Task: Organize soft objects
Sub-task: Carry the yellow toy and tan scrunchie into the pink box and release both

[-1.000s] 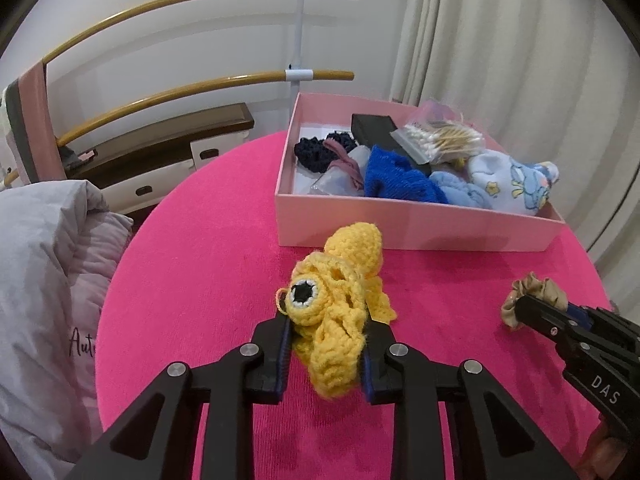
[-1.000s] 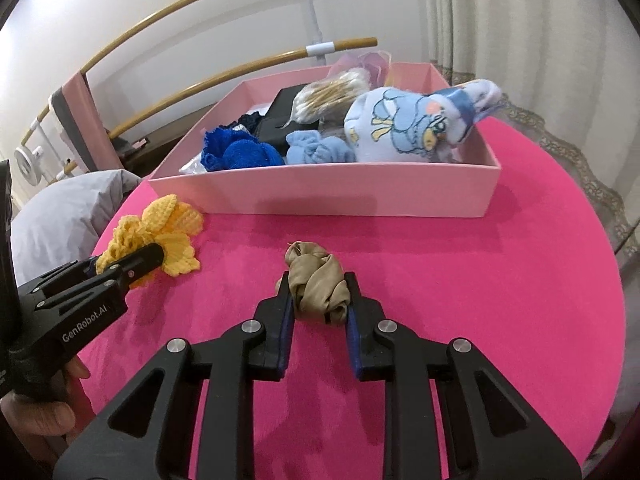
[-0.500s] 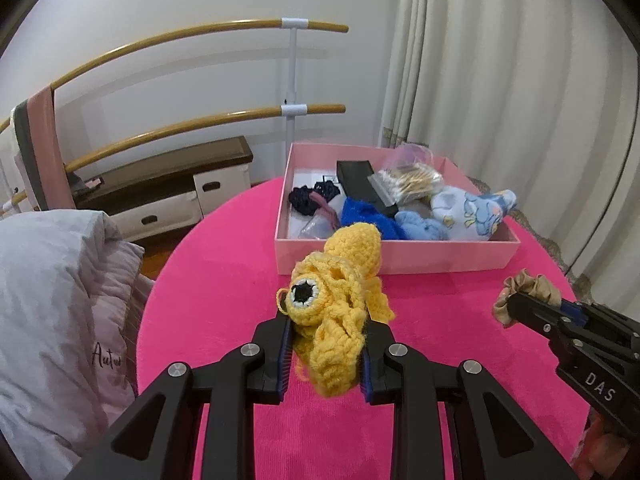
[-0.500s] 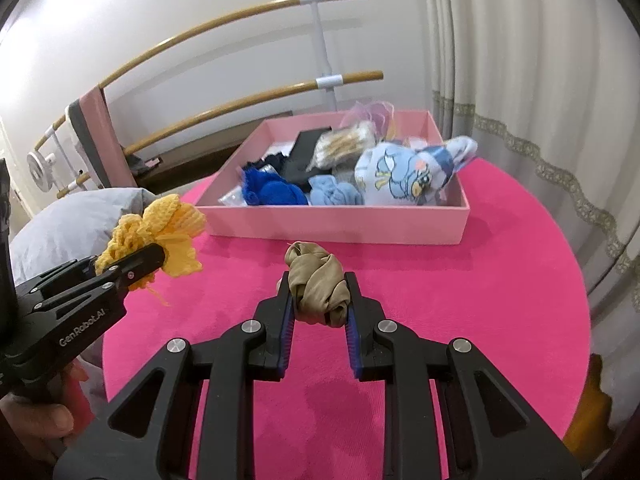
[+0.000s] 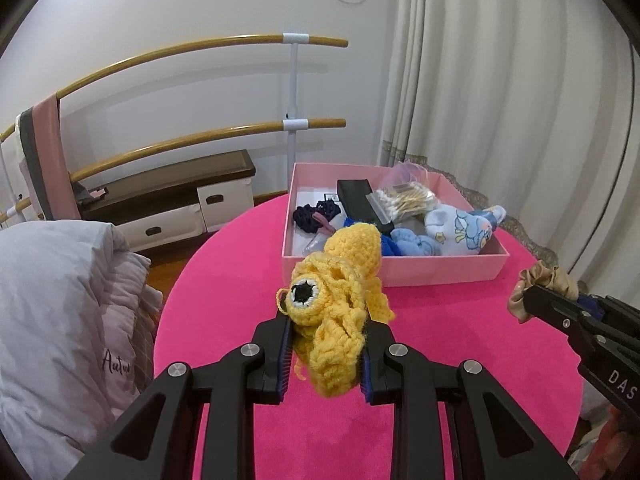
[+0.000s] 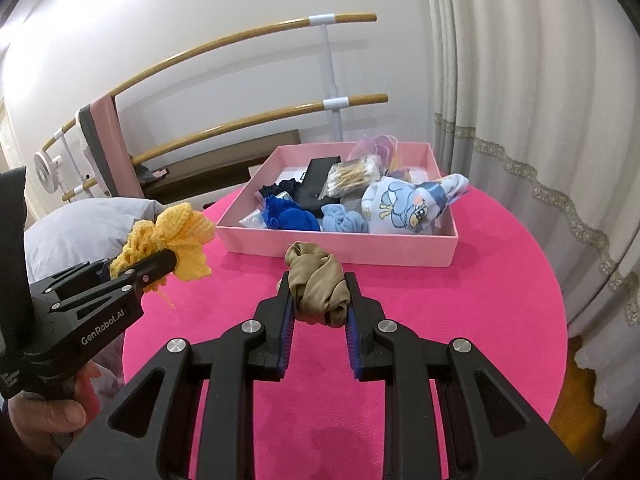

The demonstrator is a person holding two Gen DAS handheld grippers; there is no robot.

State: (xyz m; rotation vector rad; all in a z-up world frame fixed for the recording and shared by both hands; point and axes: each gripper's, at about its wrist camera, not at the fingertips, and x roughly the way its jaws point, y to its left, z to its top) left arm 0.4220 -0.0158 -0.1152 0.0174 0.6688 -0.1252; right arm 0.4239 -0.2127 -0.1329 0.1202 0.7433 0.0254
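My left gripper (image 5: 325,334) is shut on a yellow crochet toy (image 5: 334,300) with one black-and-white eye, held up in the air above the round pink table (image 5: 224,280). From the right wrist view the same toy (image 6: 172,240) shows at the left. My right gripper (image 6: 318,300) is shut on a tan satin scrunchie (image 6: 318,280), also lifted off the table; the scrunchie (image 5: 536,286) appears at the right edge of the left wrist view. Beyond both stands a pink box (image 6: 344,250) holding soft things.
In the box lie a blue-print sock (image 6: 408,204), a royal blue knit piece (image 6: 288,216), a light blue scrunchie (image 6: 344,218), a black case (image 6: 318,182), bagged cotton swabs (image 6: 354,172). A grey quilt (image 5: 52,300) lies left; curtains (image 5: 500,100) hang right; wooden rails (image 5: 192,140) behind.
Both grippers have risen and drawn back from the box, each carrying its item; the box now looks smaller and farther, and more of the table shows.
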